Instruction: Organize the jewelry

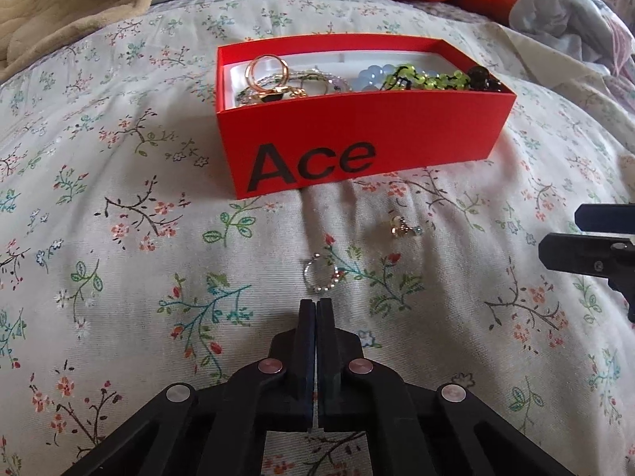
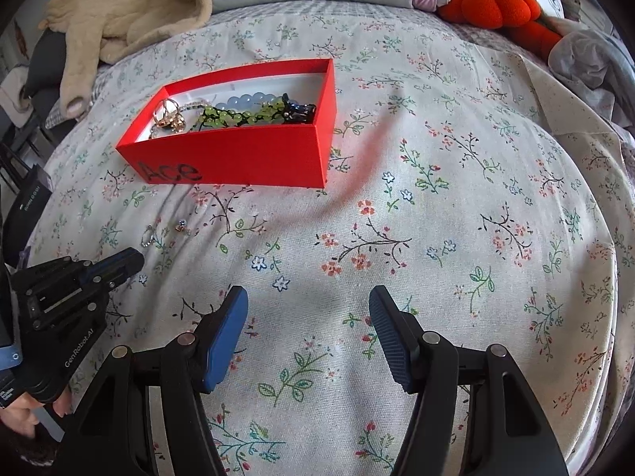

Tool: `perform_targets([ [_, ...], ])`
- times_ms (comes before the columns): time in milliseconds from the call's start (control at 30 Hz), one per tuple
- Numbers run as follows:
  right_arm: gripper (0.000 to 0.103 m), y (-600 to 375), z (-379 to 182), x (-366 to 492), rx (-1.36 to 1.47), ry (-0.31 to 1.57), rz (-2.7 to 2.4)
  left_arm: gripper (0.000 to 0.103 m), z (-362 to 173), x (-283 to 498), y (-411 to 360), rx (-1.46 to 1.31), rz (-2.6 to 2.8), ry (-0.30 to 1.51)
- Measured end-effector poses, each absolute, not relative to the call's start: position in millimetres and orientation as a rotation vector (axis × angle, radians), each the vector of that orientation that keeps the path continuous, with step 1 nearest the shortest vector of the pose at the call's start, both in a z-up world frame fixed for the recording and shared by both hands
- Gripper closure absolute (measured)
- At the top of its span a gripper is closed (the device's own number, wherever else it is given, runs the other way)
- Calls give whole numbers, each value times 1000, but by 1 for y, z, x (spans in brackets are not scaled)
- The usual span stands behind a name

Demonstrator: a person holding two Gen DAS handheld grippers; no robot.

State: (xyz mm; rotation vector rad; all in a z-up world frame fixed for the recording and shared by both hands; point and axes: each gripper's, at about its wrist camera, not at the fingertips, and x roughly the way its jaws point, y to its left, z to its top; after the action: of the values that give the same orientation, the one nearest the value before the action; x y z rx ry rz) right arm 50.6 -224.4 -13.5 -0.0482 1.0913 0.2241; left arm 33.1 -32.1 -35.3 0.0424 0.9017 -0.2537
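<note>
both hand-held grippers hover over a bed covered by a floral sheet [image 1: 119, 182]. left hand-held gripper [image 1: 316, 305] has its two black fingers pressed together with only a hairline slit between them, and nothing is caught there; its tips sit just short of a small beaded silver ring [image 1: 320, 277] lying flat on the sheet. a little farther on and to the right lies a second small piece, a gold-toned ring with a pale stone [image 1: 401, 227], apart from the beaded one and between it and the box.

right hand-held gripper [image 2: 308, 297] is spread wide, its blue-padded fingers [image 2: 224, 333] well apart and holding nothing, with bare sheet between them. in the left wrist view it shows only as dark tips at the right edge.

an open red box [image 1: 357, 139] marked "ace" in black sits on the sheet beyond the two loose rings. inside it, gold rings [image 1: 264, 75] are heaped at the left end, a pale blue bead bracelet [image 1: 375, 77] and a green bead strand [image 1: 432, 77] lie in the middle, and a dark glossy piece [image 1: 482, 77] rests at the right end.

at the head of the bed are a beige blanket [image 2: 131, 16] and an orange pumpkin-shaped plush [image 2: 492, 6].
</note>
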Motion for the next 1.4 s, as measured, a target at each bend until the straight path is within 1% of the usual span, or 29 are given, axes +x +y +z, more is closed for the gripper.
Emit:
perform_targets([
  [200, 37, -213, -16, 53, -59, 1095, 235, 103, -34, 34, -24, 10, -274, 887],
  [267, 37, -211, -17, 53, -63, 1097, 238, 70, -37, 37, -24, -16, -287, 903],
  [333, 37, -210, -18, 52, -67, 1098, 241, 58, -37, 39, -26, -44, -302, 898],
  [367, 37, -210, -19, 51, -70, 1099, 242, 57, -38, 40, -28, -42, -296, 898],
  [533, 37, -217, -24, 45, -86, 1109, 233, 58, -41, 48, -37, -18, -267, 894],
  [600, 37, -221, -27, 45, -81, 1115, 225, 62, -42, 51, -35, -38, -255, 895],
  [667, 37, -224, -28, 45, -72, 1115, 220, 76, -42, 51, -34, -35, -236, 894],
  [700, 37, -225, -28, 45, -69, 1115, 217, 79, -42, 52, -33, -38, -232, 894],
  [733, 37, -226, -28, 46, -67, 1115, 214, 87, -42, 51, -32, -41, -230, 895],
  [767, 37, -226, -27, 46, -64, 1115, 211, 91, -42, 51, -31, -45, -228, 895],
  [1033, 37, -211, -24, 53, -28, 1111, 233, 92, -38, 43, -23, -64, -212, 889],
  [1400, 36, -163, -29, 62, -98, 1077, 305, 92, -22, 32, 2, -27, -144, 863],
])
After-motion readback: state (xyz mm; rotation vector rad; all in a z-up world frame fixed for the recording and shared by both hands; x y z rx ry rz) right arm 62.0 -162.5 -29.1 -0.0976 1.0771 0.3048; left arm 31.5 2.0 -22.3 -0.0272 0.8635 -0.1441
